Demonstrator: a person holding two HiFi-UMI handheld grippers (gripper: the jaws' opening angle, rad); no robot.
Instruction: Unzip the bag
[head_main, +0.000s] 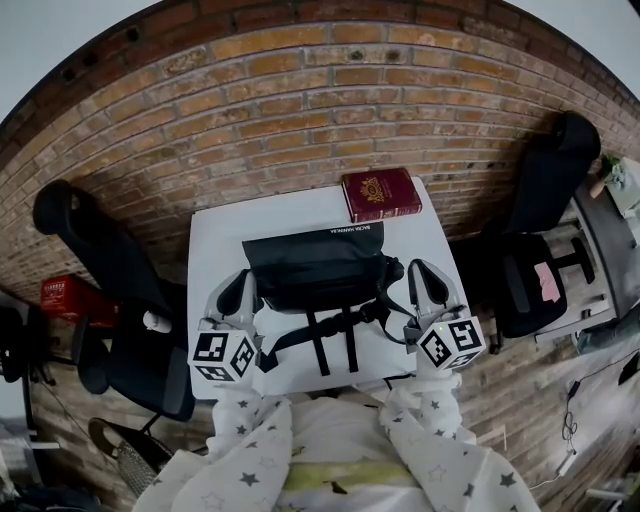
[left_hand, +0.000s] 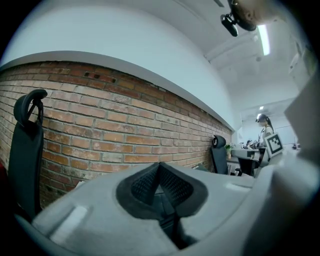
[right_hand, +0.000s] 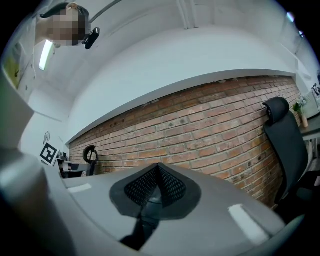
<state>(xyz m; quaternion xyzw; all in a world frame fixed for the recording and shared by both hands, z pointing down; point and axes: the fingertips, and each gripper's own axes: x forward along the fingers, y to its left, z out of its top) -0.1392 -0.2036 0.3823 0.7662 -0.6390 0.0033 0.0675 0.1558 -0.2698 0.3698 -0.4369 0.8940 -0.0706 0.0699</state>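
Note:
A black bag (head_main: 315, 265) lies flat in the middle of a white table (head_main: 215, 240), and its black straps (head_main: 335, 345) trail toward the near edge. My left gripper (head_main: 243, 280) stands just left of the bag, jaws shut and holding nothing. Just off the bag's right end, beside a looped strap, my right gripper (head_main: 422, 270) is also shut and holds nothing. The left gripper view has the closed pads (left_hand: 150, 182) tilted up at a brick wall. The right gripper view has its pads (right_hand: 170, 185) closed the same way. The bag appears in neither gripper view.
A dark red book (head_main: 381, 194) lies at the table's far edge by the brick wall (head_main: 300, 100). Black office chairs stand to the left (head_main: 90, 250) and right (head_main: 545, 200) of the table. A red box (head_main: 70, 295) sits on the floor at the left.

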